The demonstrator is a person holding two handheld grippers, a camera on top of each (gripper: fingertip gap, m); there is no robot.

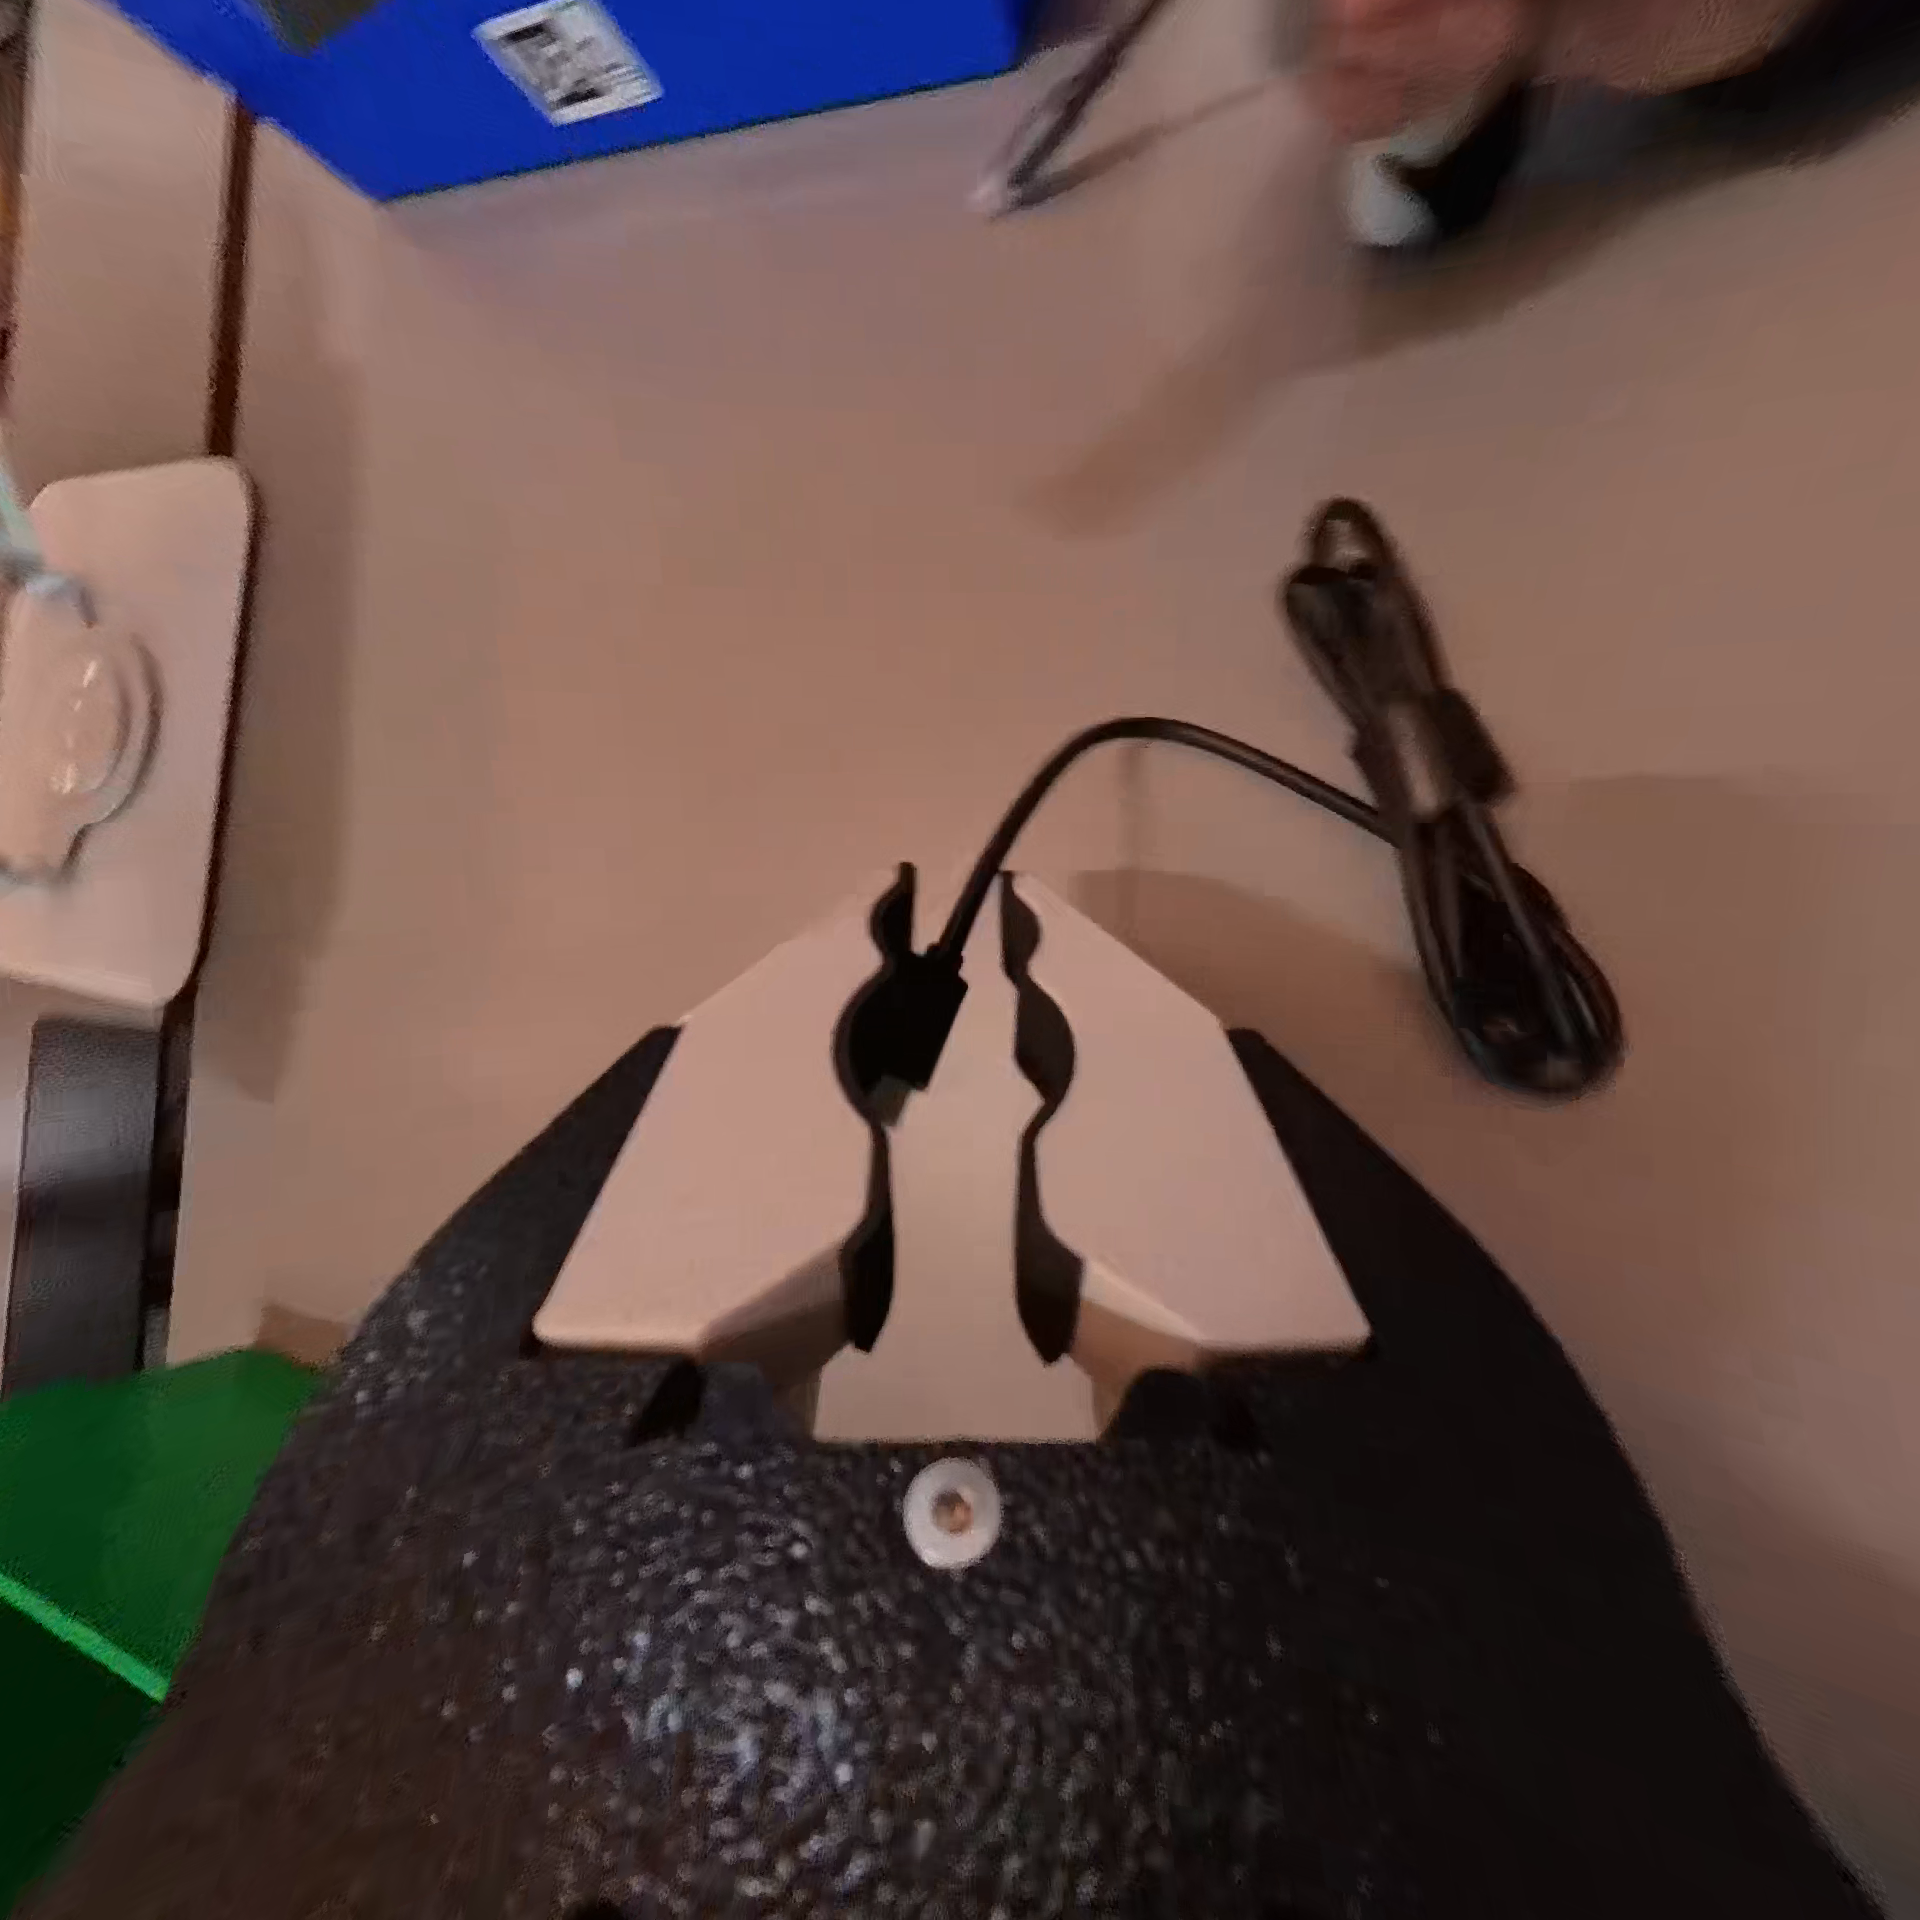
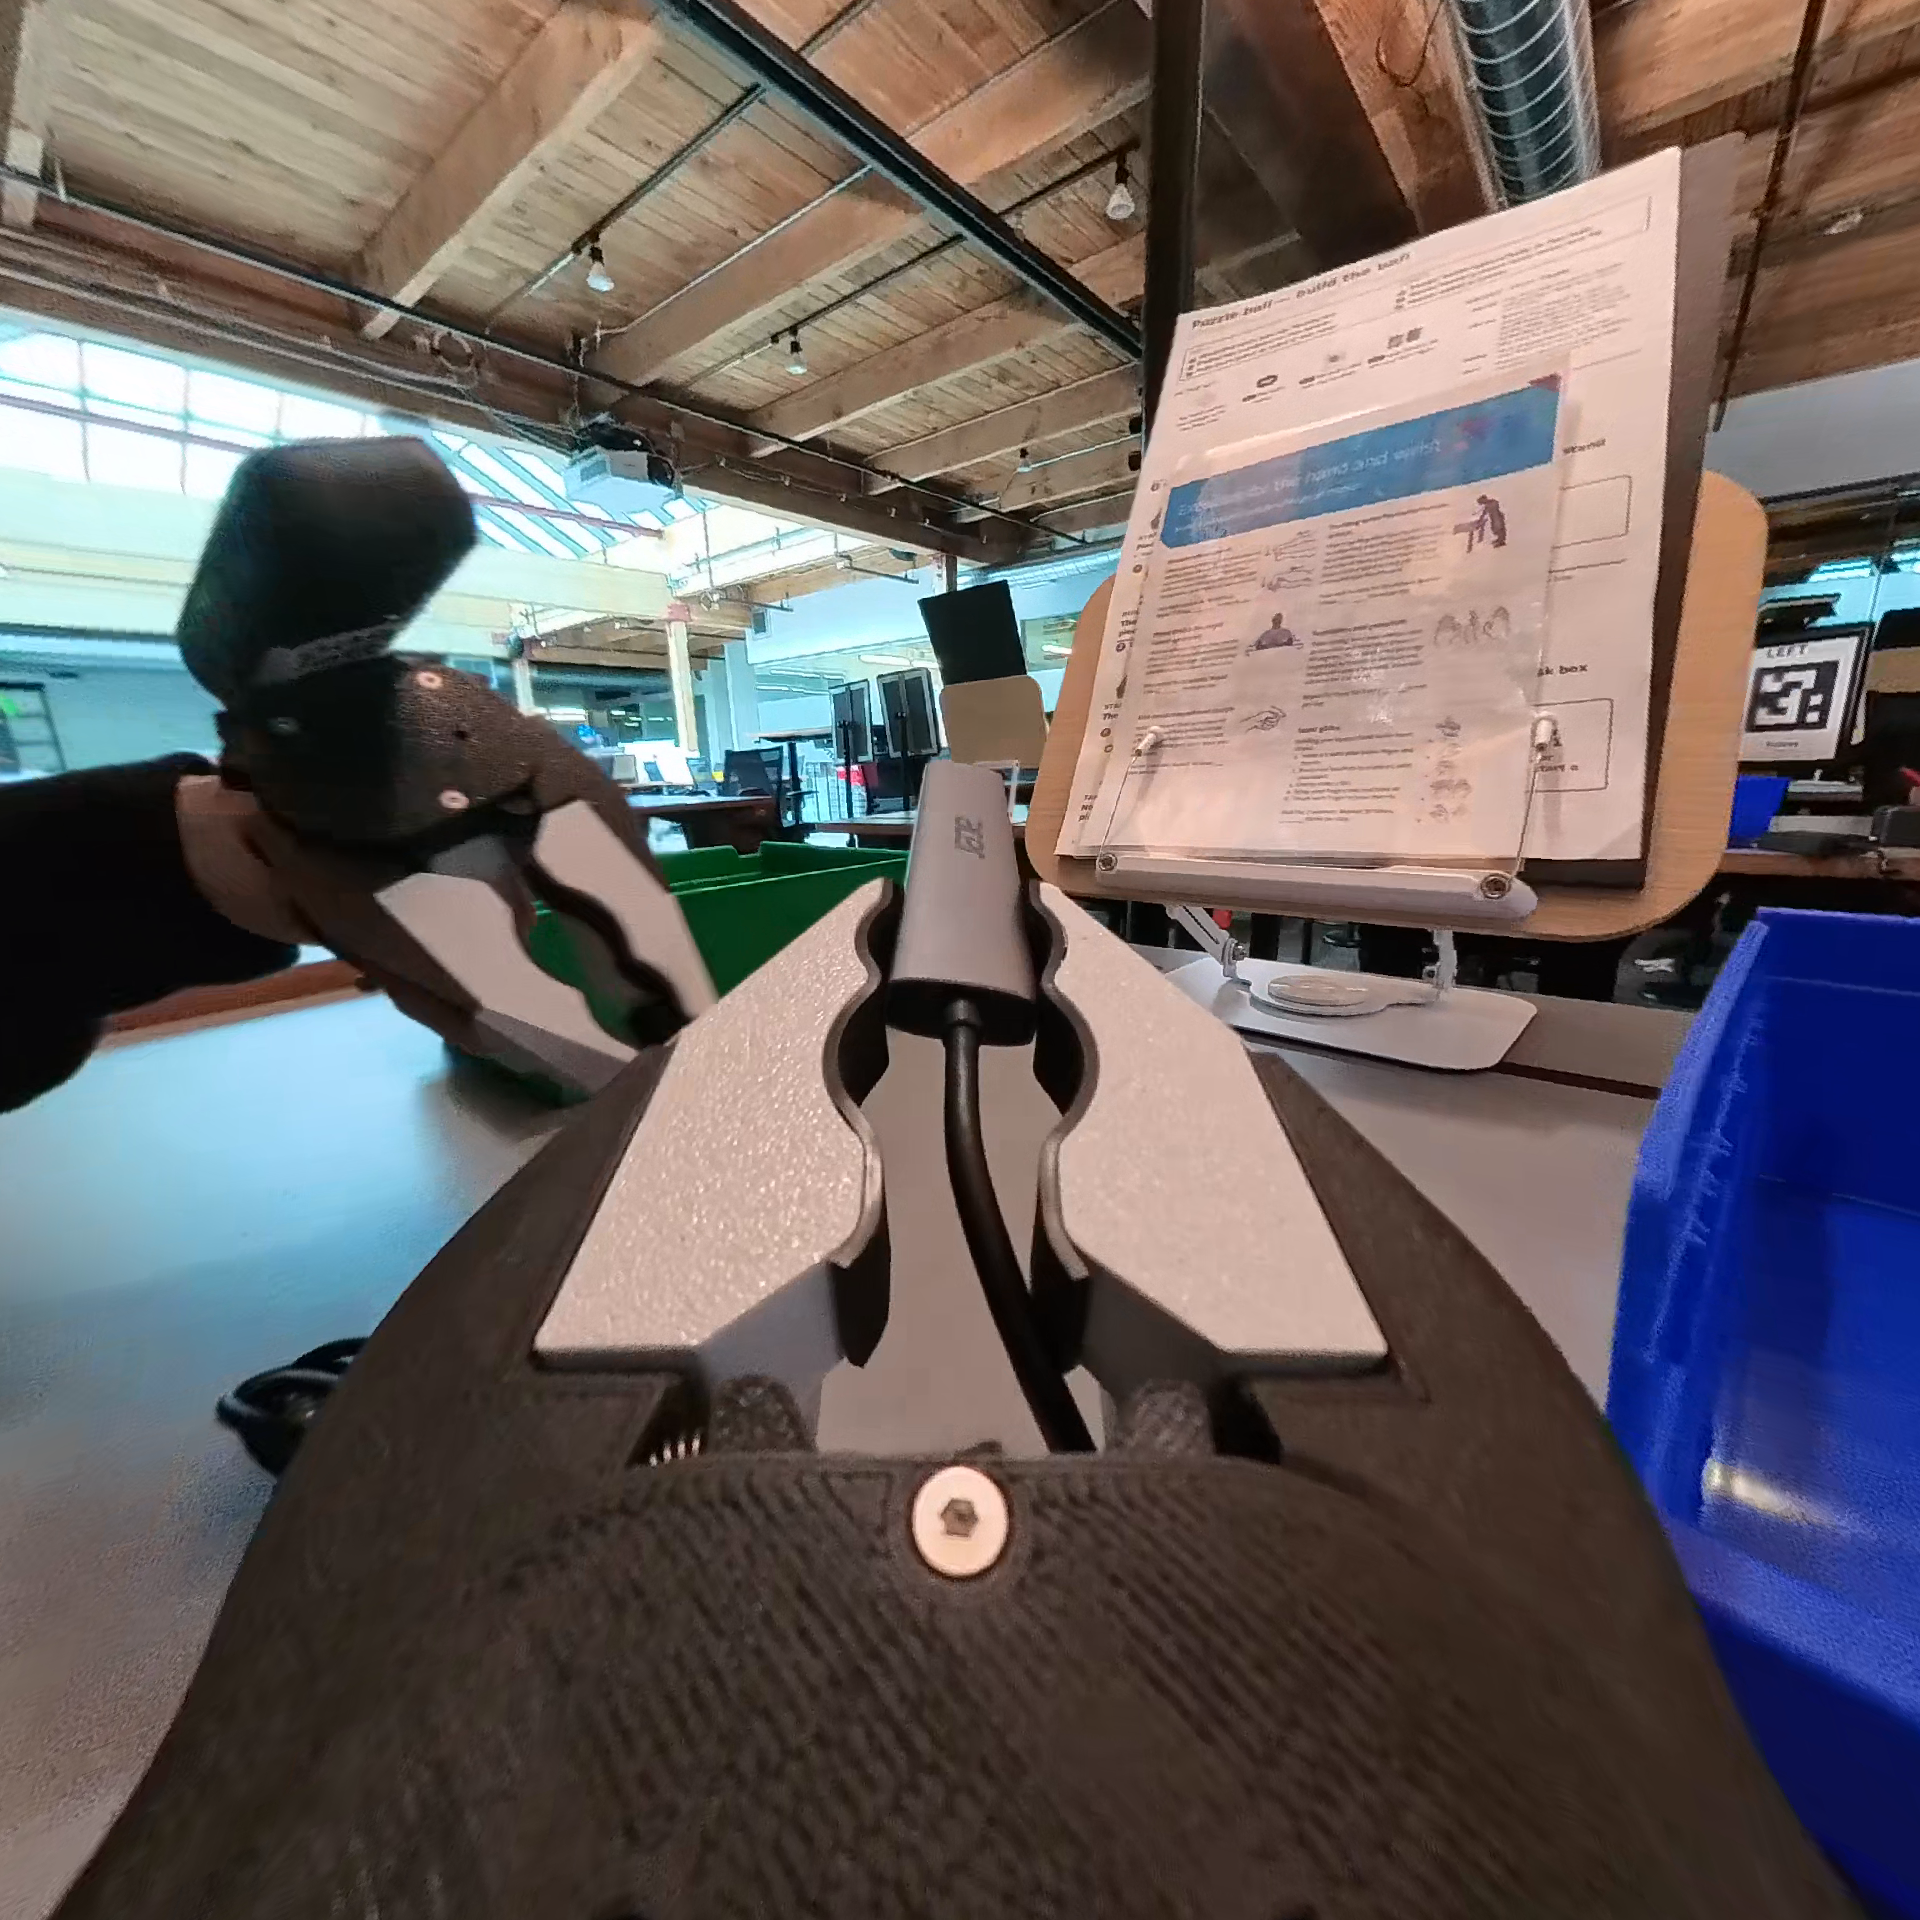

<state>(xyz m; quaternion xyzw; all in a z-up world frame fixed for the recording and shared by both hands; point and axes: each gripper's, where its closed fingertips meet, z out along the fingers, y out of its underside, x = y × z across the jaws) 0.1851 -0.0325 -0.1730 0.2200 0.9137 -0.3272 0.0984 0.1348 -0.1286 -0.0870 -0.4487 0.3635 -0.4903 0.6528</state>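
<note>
My left gripper [image 1: 956,883] points down at the table and is closed on the small black plug [image 1: 906,1023] of a black cable. The plug lies against the left finger, and a narrow gap shows on its right side. The cable arcs up to a tied black cable bundle [image 1: 1455,831] lying on the table to the right. My right gripper [image 2: 961,894] is shut on a grey adapter [image 2: 961,883] that stands upright between the fingers, its black cord [image 2: 982,1195] running back toward the camera. The left gripper [image 2: 649,1029] also shows in the right wrist view, held by a hand, close to the left.
A blue bin [image 2: 1787,1247] stands at the right and also shows in the left wrist view [image 1: 623,94]. A green bin [image 2: 769,904] sits behind the grippers. A document stand [image 2: 1351,623] with papers stands ahead, on its base [image 1: 114,727]. The bundle [image 2: 281,1392] lies low on the left. The tips of one gripper are about 15 centimetres away from the tips of the other.
</note>
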